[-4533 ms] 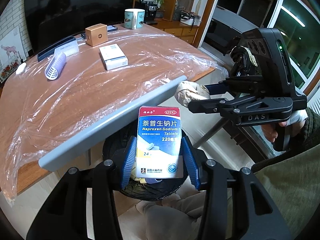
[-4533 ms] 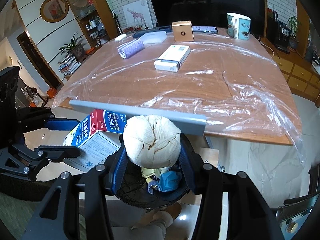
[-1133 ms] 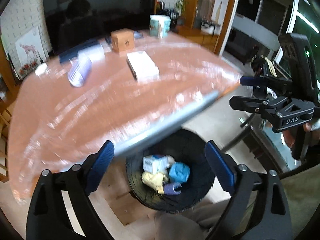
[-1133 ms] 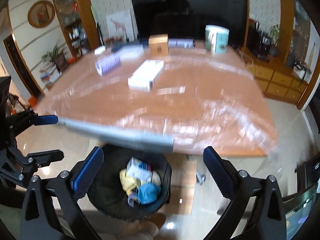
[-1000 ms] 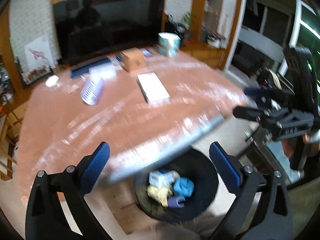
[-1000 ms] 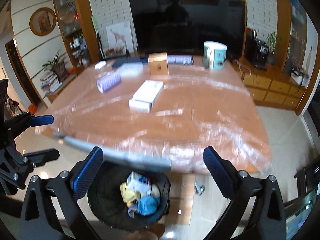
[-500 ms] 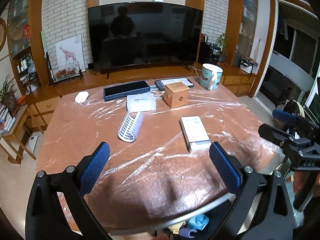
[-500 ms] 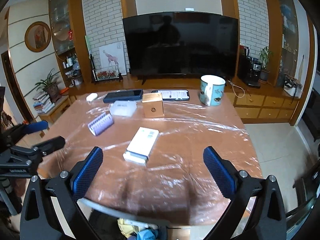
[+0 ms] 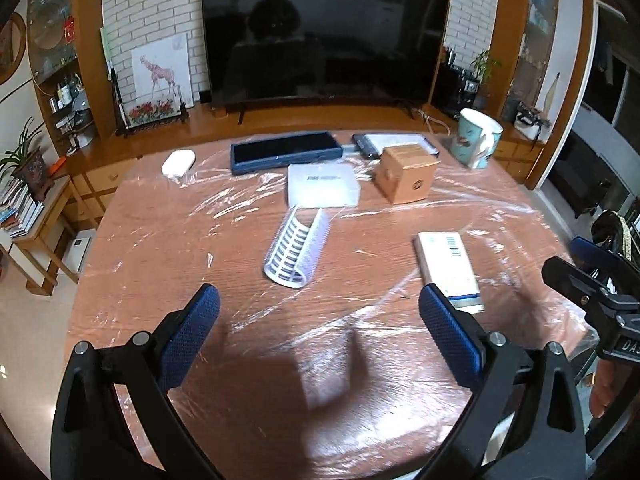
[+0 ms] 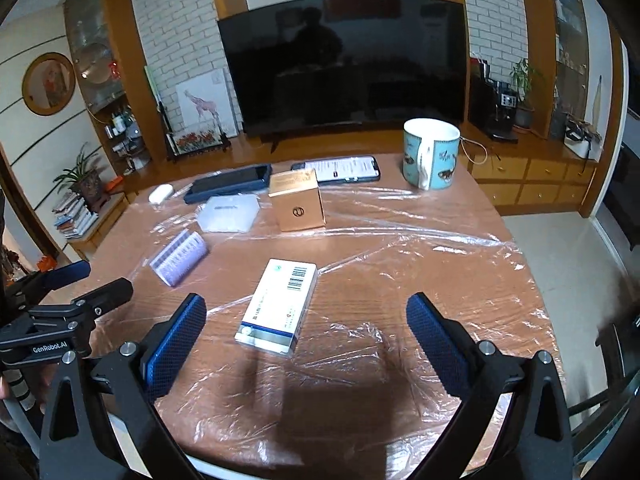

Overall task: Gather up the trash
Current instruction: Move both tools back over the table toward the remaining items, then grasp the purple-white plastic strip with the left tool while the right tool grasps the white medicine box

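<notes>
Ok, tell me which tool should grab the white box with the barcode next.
Probably right. The right tool is open with the white barcode box lying almost centred ahead between its fingers. From the left tool, also open, the box sits off by its right finger.

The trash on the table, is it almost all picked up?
Not yet. Both grippers, left and right, are open and hold nothing. The white box and the purple roller are on the table, likely next. The bin is out of view, so what is done cannot be seen.
</notes>
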### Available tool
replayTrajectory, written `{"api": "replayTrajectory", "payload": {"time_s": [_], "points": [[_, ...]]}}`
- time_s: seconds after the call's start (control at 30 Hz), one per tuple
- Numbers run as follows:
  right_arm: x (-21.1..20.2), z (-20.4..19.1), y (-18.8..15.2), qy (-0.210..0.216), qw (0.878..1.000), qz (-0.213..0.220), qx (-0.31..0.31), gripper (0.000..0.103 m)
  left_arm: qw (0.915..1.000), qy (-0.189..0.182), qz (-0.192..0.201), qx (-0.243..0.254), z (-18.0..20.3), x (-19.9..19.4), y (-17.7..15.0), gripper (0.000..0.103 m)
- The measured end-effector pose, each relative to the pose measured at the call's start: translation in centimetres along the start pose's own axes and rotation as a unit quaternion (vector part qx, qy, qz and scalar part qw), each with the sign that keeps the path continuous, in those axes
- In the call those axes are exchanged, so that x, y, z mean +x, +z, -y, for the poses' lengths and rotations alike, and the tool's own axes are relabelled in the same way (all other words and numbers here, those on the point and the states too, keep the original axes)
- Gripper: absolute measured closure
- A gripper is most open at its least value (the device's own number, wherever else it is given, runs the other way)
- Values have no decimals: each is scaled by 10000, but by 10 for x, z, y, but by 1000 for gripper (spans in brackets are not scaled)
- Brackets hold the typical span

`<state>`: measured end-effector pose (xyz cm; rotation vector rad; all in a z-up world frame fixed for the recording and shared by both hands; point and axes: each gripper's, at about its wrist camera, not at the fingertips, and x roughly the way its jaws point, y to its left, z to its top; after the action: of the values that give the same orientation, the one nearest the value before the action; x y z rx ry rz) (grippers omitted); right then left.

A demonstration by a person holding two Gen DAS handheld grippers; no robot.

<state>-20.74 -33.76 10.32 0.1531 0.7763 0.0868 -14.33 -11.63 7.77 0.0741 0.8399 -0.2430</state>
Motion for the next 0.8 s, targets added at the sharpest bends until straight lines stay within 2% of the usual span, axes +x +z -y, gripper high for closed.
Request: {"api": "replayTrajectory", "payload": {"time_s": [0.27,0.8], "points": [[34,-1,-2,25,9993,-336,178,4,9993,109,-282,197,-10,32,7,3],[82,-15,-3,7,9971,-748,142,6,9964,-179,-637,521,-13,80,23,3]]}}
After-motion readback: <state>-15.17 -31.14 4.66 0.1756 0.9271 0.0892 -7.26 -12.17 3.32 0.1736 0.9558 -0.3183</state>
